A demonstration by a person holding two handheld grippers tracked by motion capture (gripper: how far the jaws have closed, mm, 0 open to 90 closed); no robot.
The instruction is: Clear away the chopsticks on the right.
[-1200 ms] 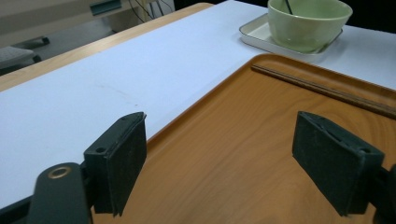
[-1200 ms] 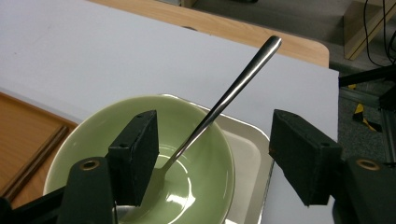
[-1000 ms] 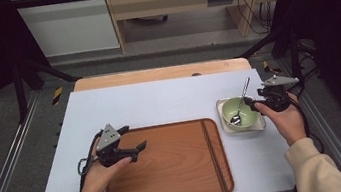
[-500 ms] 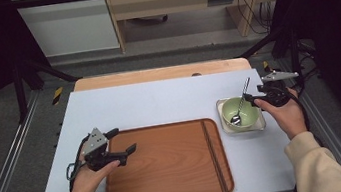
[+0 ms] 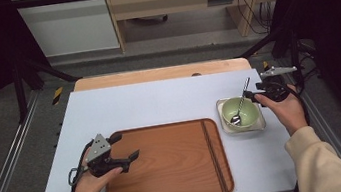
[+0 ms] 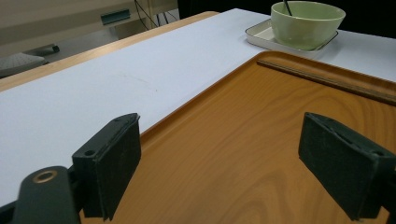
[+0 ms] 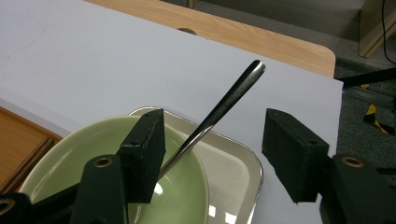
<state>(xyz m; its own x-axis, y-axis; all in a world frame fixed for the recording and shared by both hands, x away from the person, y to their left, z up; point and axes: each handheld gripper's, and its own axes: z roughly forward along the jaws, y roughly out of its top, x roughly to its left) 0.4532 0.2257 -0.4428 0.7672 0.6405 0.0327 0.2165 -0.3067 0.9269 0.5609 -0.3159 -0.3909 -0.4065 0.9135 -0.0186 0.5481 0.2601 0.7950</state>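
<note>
A pale green bowl (image 5: 248, 115) stands on a small square dish (image 5: 227, 128) at the table's right. A metal spoon (image 5: 242, 100) lies in it, handle leaning up and to the right. My right gripper (image 5: 254, 95) is at the bowl's right rim. In the right gripper view the spoon handle (image 7: 229, 100) runs between the jaws of my right gripper (image 7: 215, 154), close to the left pad (image 7: 147, 149). The jaws have just been closing, with a gap still on the right side. My left gripper (image 5: 126, 147) hovers open over the wooden tray (image 5: 179, 170). Nothing lies between the pads of my left gripper (image 6: 219, 163).
The wooden tray (image 6: 261, 140) lies on a white mat (image 5: 159, 102) and has a raised ridge (image 5: 211, 151) near its right end. The bowl (image 6: 306, 23) and dish (image 6: 257, 33) show far off in the left gripper view. A bare wooden table edge (image 5: 155, 74) runs along the back.
My left gripper has shifted slightly left and nearer over the tray's left part. My right gripper has stayed at the spoon handle.
</note>
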